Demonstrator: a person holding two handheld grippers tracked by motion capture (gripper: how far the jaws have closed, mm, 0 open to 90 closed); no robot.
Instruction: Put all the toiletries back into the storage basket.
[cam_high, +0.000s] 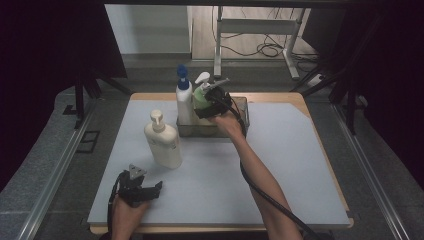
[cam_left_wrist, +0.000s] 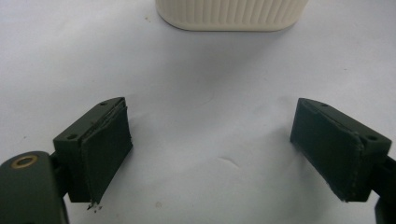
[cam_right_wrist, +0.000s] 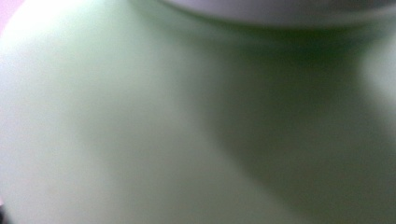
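Jaws of the right gripper (cam_high: 209, 102) clasp the green bottle (cam_high: 201, 97) in the tray (cam_high: 241, 106); left gripper (cam_high: 150, 191) released.

Wooden table (cam_high: 320, 150) under a pale grey mat (cam_high: 280, 165). On the mat: cream pump bottle (cam_high: 162, 142) upright, a tray (cam_high: 240, 107) at the far edge, apparently clear-walled.
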